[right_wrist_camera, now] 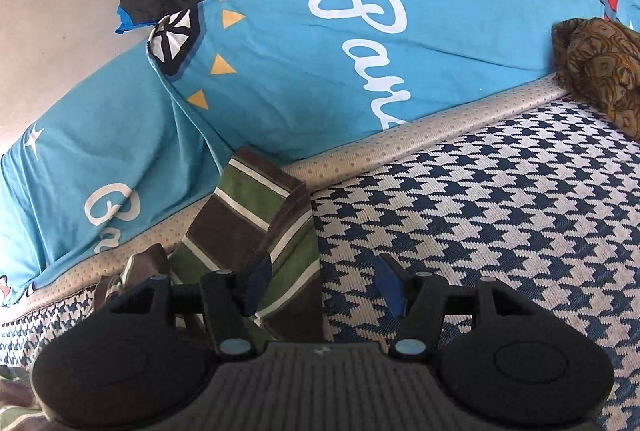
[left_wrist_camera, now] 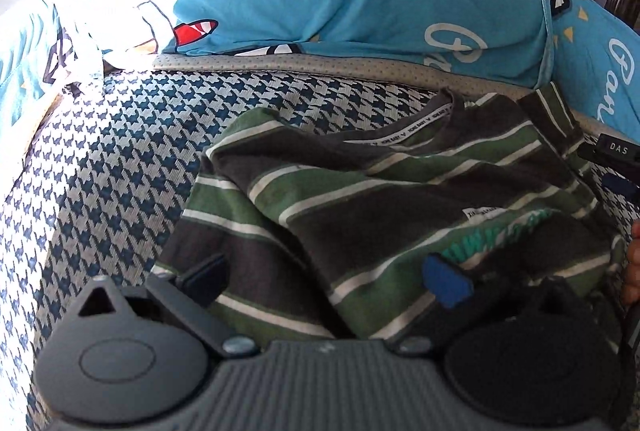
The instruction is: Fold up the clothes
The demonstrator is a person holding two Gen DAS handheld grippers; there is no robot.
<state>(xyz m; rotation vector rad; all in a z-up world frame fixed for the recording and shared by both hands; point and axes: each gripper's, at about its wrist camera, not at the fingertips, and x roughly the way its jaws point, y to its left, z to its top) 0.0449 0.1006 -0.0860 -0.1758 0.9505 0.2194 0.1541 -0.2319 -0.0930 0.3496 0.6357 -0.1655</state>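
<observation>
On the bed: a houndstooth mat (left_wrist_camera: 120,171) in dark blue and white carries everything, edged by a dotted grey border.
Striped shirt (left_wrist_camera: 380,199): green, dark grey and white, rumpled on the mat straight ahead of the left jaws and reaching back between them; its collar lies at the far end.
Left gripper (left_wrist_camera: 326,277): jaws stand wide apart, blue pads not pressing; the shirt's near hem lies under and between them.
Right gripper (right_wrist_camera: 324,289): jaws apart, nothing clamped; bare mat shows through most of the gap.
Shirt sleeve (right_wrist_camera: 256,215): a striped fold rises just ahead of the right gripper's left finger (right_wrist_camera: 258,285) and seems to touch its pad, though contact cannot be confirmed.
Blue quilt (right_wrist_camera: 300,63): bunched beyond both jaws along the mat's far border, printed with white script, yellow triangles and a red patch.
Brown patterned cloth (right_wrist_camera: 600,67): far right of the right jaws, against the quilt.
Person's hand (left_wrist_camera: 632,263): fingertips at the right edge, beside the shirt.
</observation>
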